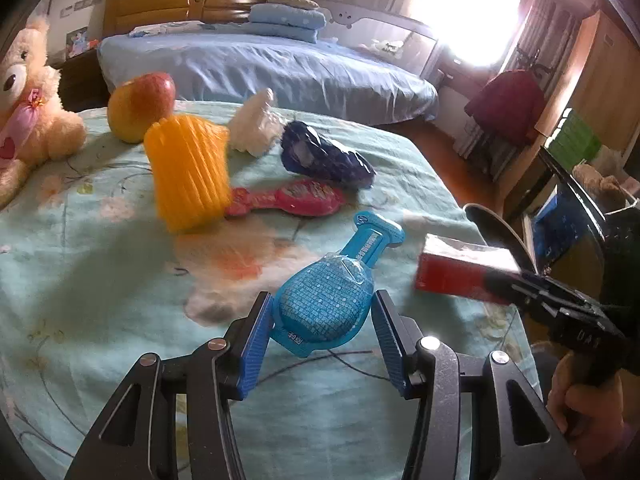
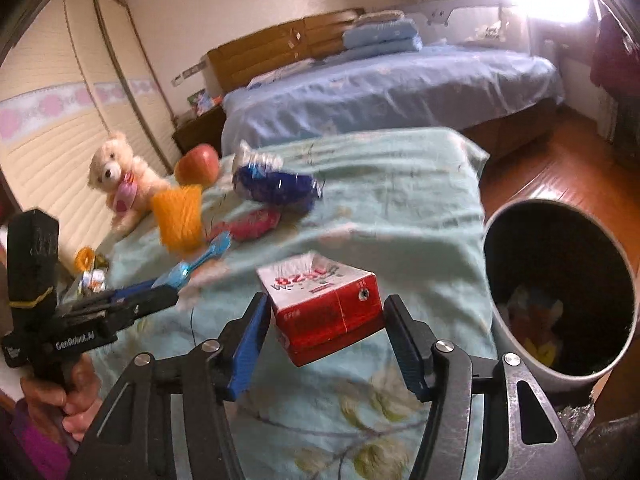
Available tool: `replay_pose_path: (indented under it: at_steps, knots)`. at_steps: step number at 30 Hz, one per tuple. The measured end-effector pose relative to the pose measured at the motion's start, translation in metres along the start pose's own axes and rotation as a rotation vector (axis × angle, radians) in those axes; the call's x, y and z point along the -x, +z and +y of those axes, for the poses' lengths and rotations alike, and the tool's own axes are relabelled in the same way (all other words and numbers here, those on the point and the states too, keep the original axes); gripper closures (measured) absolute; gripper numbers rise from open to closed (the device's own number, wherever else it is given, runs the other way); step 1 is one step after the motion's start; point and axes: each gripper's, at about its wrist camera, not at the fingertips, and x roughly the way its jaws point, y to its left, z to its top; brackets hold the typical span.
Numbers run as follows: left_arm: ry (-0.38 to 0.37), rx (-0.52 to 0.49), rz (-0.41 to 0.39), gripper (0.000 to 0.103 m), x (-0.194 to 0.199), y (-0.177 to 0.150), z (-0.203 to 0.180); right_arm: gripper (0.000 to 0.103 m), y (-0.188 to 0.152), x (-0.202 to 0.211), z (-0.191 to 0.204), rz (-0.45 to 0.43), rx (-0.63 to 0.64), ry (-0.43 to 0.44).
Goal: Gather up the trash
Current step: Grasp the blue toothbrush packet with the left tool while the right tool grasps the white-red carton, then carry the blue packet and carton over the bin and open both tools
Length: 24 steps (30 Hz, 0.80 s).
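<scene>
The left gripper point(image 1: 322, 330) is clamping a blue blister pack point(image 1: 326, 300) and the right gripper point(image 2: 326, 330) is pinching a red carton point(image 2: 326, 304) by its edges — a thin hold that could be letting the box twist out before it reaches the dark bin point(image 2: 560, 292) right of the fingers. Beyond the fingers an orange ribbed cup point(image 1: 188, 172), a pink wrapper point(image 1: 288, 200) and a navy wrapper point(image 1: 324, 156) are lying on the bedspread point(image 1: 100, 280) — nothing is blocking the way.

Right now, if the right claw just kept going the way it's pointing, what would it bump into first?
Probably the pale green bedspread. The right claw already has the red box between its pads and angles down at the bed; the bin sits off to its right. Depth is uncertain.
</scene>
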Motion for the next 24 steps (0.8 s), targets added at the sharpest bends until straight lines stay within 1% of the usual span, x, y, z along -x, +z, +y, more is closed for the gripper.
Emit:
replay_pose_path:
  at_steps: [4,8,10,11,12,14,19,24]
  knots:
    - [0.002,0.002,0.009,0.054,-0.002,-0.001,0.0,0.042,-0.007,-0.007,0.003,0.042,0.038,-0.006]
    - [0.01,0.003,0.008,0.054,-0.001,-0.001,-0.002,0.033,-0.008,-0.02,0.008,0.072,0.078,-0.035]
    - [0.008,0.005,0.011,0.054,-0.001,0.0,-0.003,0.033,-0.008,-0.025,0.01,0.088,0.097,-0.034]
    - [0.008,0.006,0.011,0.054,-0.001,0.0,-0.004,0.035,-0.007,-0.027,0.011,0.098,0.109,-0.041]
    - [0.007,0.005,0.01,0.054,-0.002,0.001,-0.005,0.044,-0.007,-0.029,0.012,0.106,0.115,-0.049]
    - [0.0,0.002,0.008,0.054,-0.002,0.001,-0.008,0.045,-0.007,-0.029,0.011,0.11,0.112,-0.049]
    - [-0.012,-0.025,0.013,0.054,-0.01,0.002,-0.022,0.047,-0.008,-0.015,-0.001,0.059,0.062,-0.073]
    - [-0.032,-0.059,0.017,0.054,-0.018,0.004,-0.042,0.047,-0.007,0.005,-0.023,0.007,-0.004,-0.104]
